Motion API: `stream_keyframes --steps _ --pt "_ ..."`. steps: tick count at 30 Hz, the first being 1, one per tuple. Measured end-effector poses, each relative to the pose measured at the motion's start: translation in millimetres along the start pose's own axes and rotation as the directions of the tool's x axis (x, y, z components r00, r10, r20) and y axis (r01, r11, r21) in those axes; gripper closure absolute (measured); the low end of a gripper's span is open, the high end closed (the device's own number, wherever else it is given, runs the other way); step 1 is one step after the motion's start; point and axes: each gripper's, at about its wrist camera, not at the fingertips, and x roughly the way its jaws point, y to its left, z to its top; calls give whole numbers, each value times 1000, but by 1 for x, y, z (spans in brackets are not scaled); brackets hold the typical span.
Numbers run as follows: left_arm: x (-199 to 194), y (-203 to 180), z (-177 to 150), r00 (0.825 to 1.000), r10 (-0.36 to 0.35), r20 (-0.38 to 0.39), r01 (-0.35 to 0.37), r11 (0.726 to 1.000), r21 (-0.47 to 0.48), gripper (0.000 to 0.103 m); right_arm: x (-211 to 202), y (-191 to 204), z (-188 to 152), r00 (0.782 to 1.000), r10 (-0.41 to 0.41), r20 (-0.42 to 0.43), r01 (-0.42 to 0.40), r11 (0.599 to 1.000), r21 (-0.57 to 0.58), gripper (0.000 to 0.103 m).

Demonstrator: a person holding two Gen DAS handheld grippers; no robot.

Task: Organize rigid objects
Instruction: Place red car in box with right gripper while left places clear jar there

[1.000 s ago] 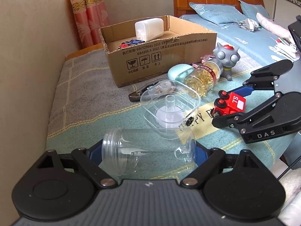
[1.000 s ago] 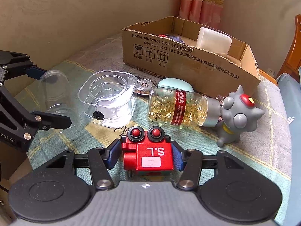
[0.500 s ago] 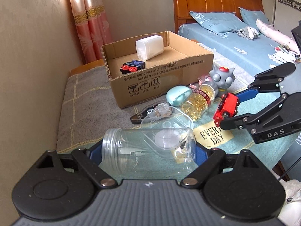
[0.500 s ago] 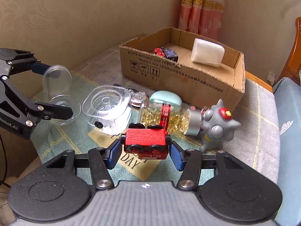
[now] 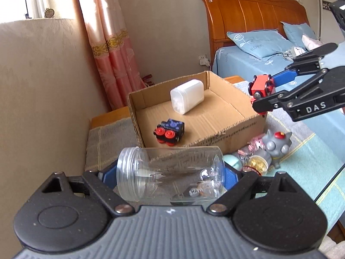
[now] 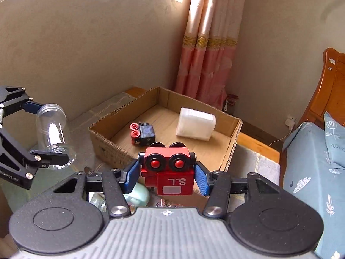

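My left gripper [image 5: 169,176] is shut on a clear plastic jar [image 5: 170,172], held sideways in the air just before the cardboard box [image 5: 237,127]. The jar also shows in the right wrist view [image 6: 54,136]. My right gripper [image 6: 167,172] is shut on a red toy train car [image 6: 169,170], held above the near right corner of the cardboard box [image 6: 103,146]. The train car also shows in the left wrist view [image 5: 262,86]. Inside the box lie a black toy train [image 5: 169,131] and a white plastic container [image 5: 187,99].
On the cloth-covered table in front of the box lie a grey monster figure [image 5: 276,146], a jar of golden capsules [image 5: 257,161] and a mint-green case [image 6: 138,194]. A wall runs along the left. A bed [image 5: 269,49] is at the right.
Both grippers have risen from the table and moved toward the box. The jar and the red train car have gone up with them; the train car now hangs over the box's corner.
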Motion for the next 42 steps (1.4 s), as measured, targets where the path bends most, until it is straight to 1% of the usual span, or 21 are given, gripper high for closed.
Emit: stream_keyframes --steps 2,4,6,7,8,10,11,13,20,27,30,33,36,42 --pt "6 3 12 1000 2 5 -2 1000 -4 13 12 -9 9 1000 -19 -16 19 1000 21 44" --pt "13 4 23 1000 3 12 -3 1000 -1 13 24 -17 15 999 -9 -42 12 999 52 42" --pt "22 6 33 1000 6 12 -6 1000 3 13 29 -20 15 999 -11 -46 15 997 76 33" --pt "26 7 38 1000 9 12 -9 1000 2 13 29 -21 14 999 -17 -43 21 996 81 20" --pt "32 8 43 1000 11 9 -11 1000 2 13 28 -21 13 999 -17 -37 20 996 85 12" --pt "42 12 52 1000 11 3 -11 1000 -5 13 24 -19 8 1000 -8 -27 11 995 95 9" --pt "47 13 56 1000 7 -1 -7 1000 -10 13 22 -19 6 1000 -6 -27 9 995 99 5" --pt "58 15 65 1000 11 -9 -11 1000 -13 13 16 -18 1 1000 -12 -26 15 994 107 1" --pt "94 11 95 999 29 -34 -29 999 15 13 -3 -16 -12 1000 -5 -15 8 990 144 0" --pt "129 5 116 996 63 -63 -61 998 33 13 -20 -16 -18 1000 -27 0 27 989 145 0" --pt "143 7 124 995 70 -65 -69 998 12 12 -21 -17 -21 1000 -28 -4 28 988 155 0" --pt "152 10 129 993 92 -73 -92 996 -9 10 -24 -18 -25 999 -38 -7 39 986 160 0" --pt "150 9 127 993 96 -75 -96 995 -3 10 -25 -19 -29 999 -37 -7 38 983 178 0" --pt "130 8 120 995 86 -59 -87 996 -13 9 -26 -19 -38 999 -41 -15 43 976 213 0"
